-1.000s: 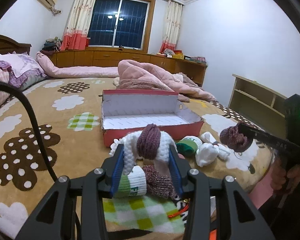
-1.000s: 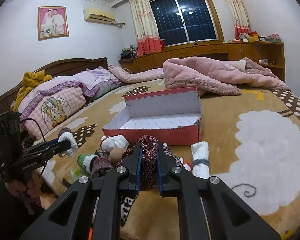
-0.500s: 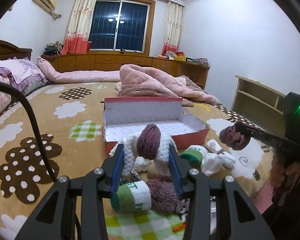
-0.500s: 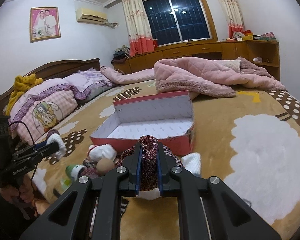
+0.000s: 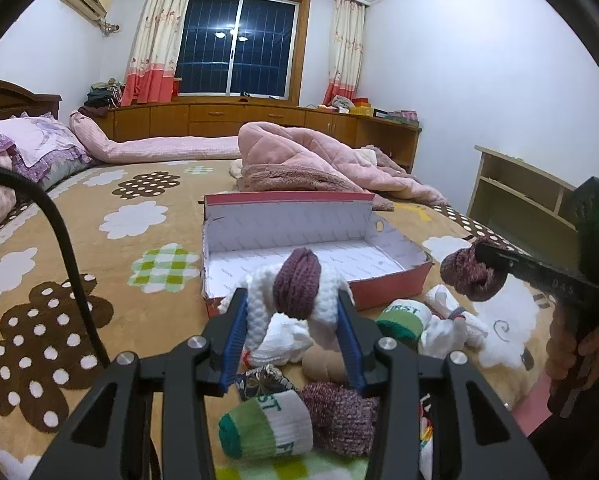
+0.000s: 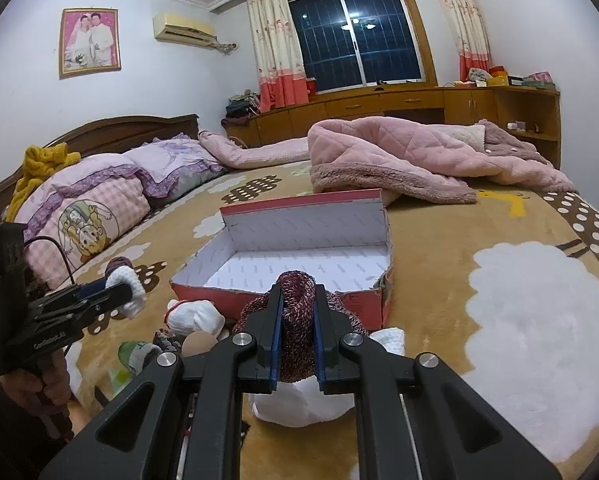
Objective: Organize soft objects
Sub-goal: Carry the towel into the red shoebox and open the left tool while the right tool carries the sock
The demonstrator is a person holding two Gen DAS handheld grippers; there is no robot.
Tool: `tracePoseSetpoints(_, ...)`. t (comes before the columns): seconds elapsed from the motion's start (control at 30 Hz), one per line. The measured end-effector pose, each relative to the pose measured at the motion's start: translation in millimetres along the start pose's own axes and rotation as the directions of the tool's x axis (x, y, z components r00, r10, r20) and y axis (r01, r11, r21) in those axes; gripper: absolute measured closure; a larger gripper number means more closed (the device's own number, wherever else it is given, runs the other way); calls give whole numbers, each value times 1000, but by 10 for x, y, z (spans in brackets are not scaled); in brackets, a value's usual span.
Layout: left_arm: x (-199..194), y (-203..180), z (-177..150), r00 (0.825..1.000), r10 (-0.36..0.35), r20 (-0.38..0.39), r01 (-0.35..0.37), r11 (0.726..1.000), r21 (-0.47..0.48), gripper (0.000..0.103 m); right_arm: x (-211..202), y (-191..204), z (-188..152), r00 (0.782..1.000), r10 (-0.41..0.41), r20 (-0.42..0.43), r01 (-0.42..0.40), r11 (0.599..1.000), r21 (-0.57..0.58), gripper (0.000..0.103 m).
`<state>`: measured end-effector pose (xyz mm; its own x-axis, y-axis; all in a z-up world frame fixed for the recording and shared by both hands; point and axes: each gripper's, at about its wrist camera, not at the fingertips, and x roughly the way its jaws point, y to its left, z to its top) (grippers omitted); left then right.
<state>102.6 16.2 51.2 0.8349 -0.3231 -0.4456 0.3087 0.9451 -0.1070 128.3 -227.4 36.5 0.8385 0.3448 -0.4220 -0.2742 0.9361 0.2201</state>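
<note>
Gripping a white sock roll (image 5: 295,300) and a maroon sock roll (image 6: 296,332), both grippers hovered near the empty shoebox (image 5: 391,292); other socks (image 5: 267,428) remained on the bed (image 5: 59,272).

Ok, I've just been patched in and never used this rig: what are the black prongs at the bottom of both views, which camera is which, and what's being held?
No robot arm here: a person holds a two-finger gripper in each hand, and a fisheye camera on each looks forward along its fingers. The black prongs are those fingers.

In the left wrist view, the left gripper is shut on a white and purple knit roll. The right gripper shows at the right edge.

In the right wrist view, the right gripper is shut on a maroon knit roll. The left gripper shows at the left edge.

Both point at an open red box with a white inside, lying on the bed. Nothing shows inside it. In front lie loose soft things: a green-tipped sock roll, a white bundle, a tan ball.
</note>
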Motion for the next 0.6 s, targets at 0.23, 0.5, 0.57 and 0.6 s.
tracePoseSetpoints(0.23, 115, 103, 36, 1000, -8, -11, 7, 1000, -20, 59, 131, -59, 15, 1000, -7, -8, 7, 1000, 4, 90)
tracePoseSetpoints(0.5, 357, 145, 138, 1000, -12, -22, 11, 1000, -24, 59, 356, -120, 111, 1000, -8, -13, 8, 1000, 8, 89)
tracePoseSetpoints(0.57, 451, 143, 180, 1000, -9, -26, 8, 1000, -14, 59, 438, -126, 147, 1000, -11, -20, 11, 1000, 7, 89)
tracePoseSetpoints(0.6, 497, 152, 199, 1000, -11, -29, 10, 1000, -14, 59, 483, -126, 167, 1000, -16, -20, 16, 1000, 5, 89)
